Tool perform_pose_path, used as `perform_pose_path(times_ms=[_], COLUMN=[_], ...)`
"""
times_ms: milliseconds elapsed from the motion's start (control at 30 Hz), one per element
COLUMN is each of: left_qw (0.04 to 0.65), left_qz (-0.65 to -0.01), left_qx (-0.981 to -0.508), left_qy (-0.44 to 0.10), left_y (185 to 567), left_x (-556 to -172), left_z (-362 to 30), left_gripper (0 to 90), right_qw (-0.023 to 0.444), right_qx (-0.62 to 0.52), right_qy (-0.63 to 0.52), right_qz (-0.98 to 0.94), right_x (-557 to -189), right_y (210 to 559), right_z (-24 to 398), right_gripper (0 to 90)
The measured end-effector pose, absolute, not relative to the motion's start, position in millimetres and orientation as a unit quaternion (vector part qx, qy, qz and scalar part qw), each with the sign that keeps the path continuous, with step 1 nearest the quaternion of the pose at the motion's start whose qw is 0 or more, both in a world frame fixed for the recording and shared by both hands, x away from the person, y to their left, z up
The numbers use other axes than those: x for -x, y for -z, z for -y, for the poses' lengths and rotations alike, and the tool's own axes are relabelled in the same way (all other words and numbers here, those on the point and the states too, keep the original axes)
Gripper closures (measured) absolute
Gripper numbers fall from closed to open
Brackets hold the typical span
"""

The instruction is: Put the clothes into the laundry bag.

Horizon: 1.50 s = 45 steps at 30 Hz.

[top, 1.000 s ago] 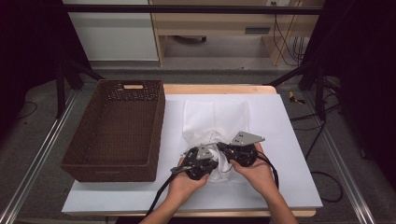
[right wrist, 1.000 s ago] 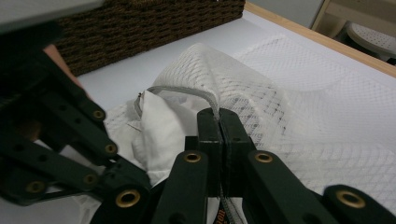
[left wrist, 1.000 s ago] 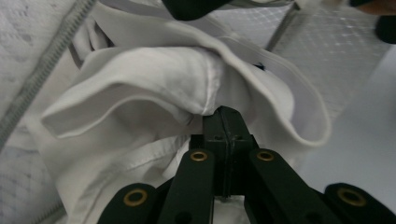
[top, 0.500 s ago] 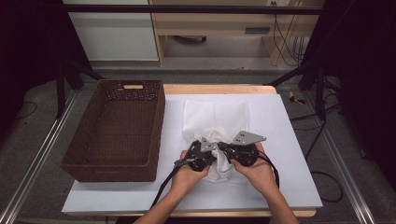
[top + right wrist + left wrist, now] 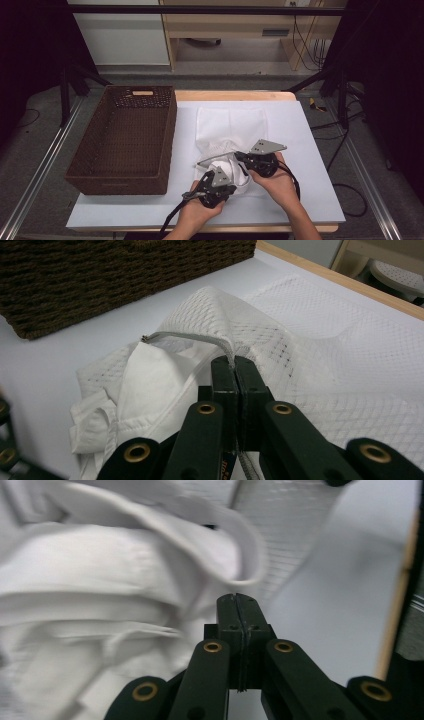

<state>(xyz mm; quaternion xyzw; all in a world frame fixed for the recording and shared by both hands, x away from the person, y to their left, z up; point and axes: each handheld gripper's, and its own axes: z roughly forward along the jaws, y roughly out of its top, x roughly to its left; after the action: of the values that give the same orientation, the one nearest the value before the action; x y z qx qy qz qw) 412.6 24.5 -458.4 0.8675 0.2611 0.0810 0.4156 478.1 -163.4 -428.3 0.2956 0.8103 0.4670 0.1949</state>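
On the table (image 5: 310,165), bare white surface lies open to the right of the white garment (image 5: 227,135) and along the front edge on both sides of the person's forearms. The brown wicker basket (image 5: 120,140) takes up the left side, its high wall standing just beside the garment and leaving a narrow strip of table between. The basket's inside is open from above. The left tool (image 5: 216,181) and right tool (image 5: 252,159) sit close together over the bunched cloth, with little gap between them.
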Motion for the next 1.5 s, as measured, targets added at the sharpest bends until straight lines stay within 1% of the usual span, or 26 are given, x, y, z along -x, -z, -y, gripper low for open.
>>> perform_pose_path(times_ms=[133, 300, 567, 633, 1033, 1500], left_qw=[0.417, 0.408, 0.398, 0.399, 0.390, 0.408], left_qz=[-0.253, -0.261, -0.282, -0.287, -0.280, -0.293], left_qx=[-0.870, -0.871, -0.866, -0.865, -0.870, -0.856], left_qy=[-0.075, -0.087, -0.106, -0.104, -0.116, -0.125], left_y=[462.7, 471.2, 473.0, 473.6, 475.0, 476.0], left_x=[-408.3, -415.9, -431.2, -435.6, -455.6, -469.2], left_z=[-10.6, 1.2, -6.7, -9.2, -7.6, -2.1], left_gripper=[90.0, 90.0, 90.0, 90.0, 90.0, 90.0], right_qw=[0.195, 0.195, 0.194, 0.194, 0.193, 0.193], right_qx=[-0.297, -0.299, -0.298, -0.298, -0.297, -0.296], right_qy=[-0.467, -0.470, -0.470, -0.470, -0.468, -0.467], right_qz=[-0.810, -0.807, -0.808, -0.808, -0.809, -0.811], right_x=[-478.6, -478.4, -478.3, -478.2, -478.2, -477.9], right_y=[428.5, 427.3, 427.2, 427.2, 427.5, 427.4], right_z=[164.7, 167.4, 167.9, 167.4, 166.9, 167.1], right_gripper=[89.2, 89.2, 89.1, 89.2, 89.2, 89.2])
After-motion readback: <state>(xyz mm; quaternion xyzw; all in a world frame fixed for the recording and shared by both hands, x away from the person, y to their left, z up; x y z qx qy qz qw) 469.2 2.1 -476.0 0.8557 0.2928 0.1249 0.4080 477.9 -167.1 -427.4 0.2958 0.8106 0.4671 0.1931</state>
